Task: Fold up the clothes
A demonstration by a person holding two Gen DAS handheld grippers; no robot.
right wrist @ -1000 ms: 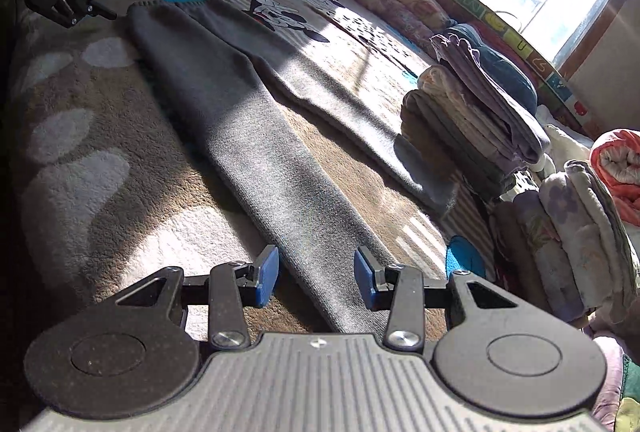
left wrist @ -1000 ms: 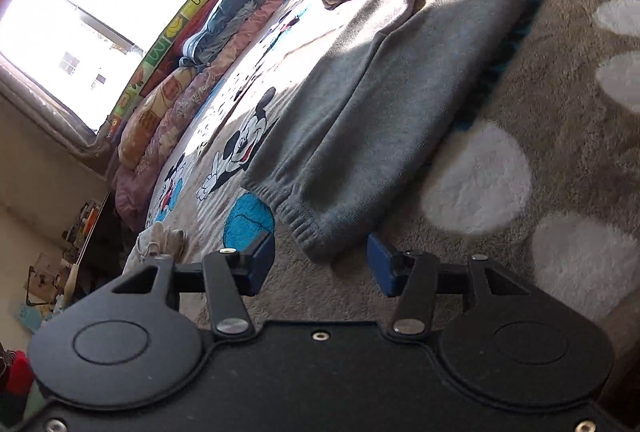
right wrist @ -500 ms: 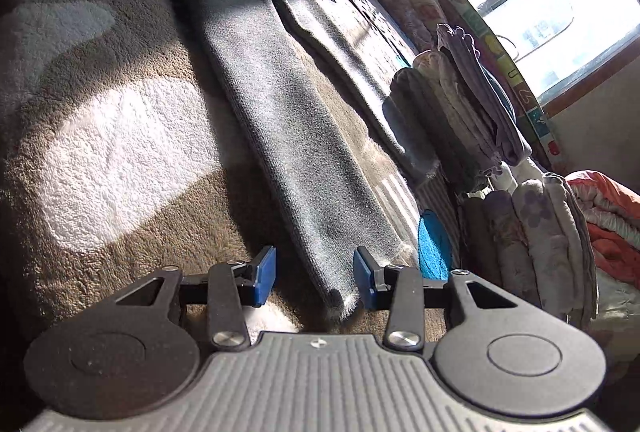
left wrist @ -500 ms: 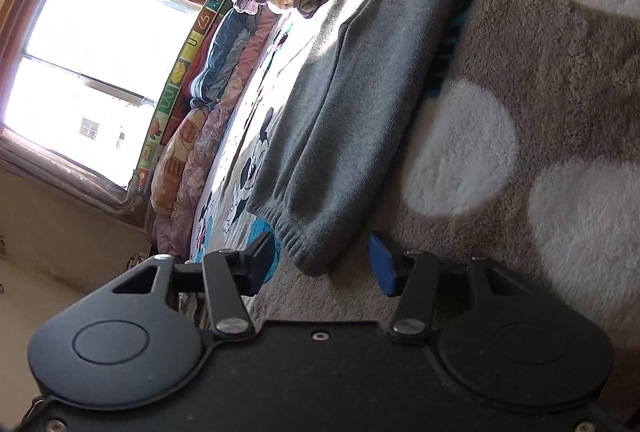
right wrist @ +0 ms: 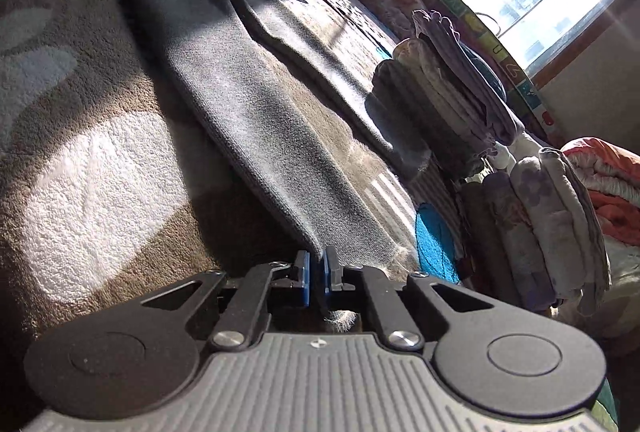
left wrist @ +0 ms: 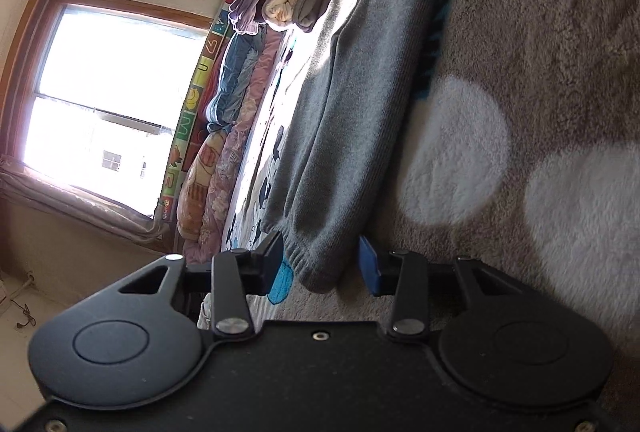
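The grey trousers (right wrist: 248, 103) lie flat along a brown blanket with pale spots (right wrist: 92, 151) on the bed, beside a stack of folded clothes (right wrist: 448, 91). The right tongs (right wrist: 316, 282) are closed on the hem of the near trouser leg. The left tongs (left wrist: 320, 266) are spread open, with the ribbed cuff (left wrist: 312, 264) lying between the two blue pads (left wrist: 368, 268), neither pad pressing it.

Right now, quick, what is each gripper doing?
Left gripper: open, straddling the cuffed end of the grey trousers, not clamped.
Right gripper: shut on the grey trousers' other end.
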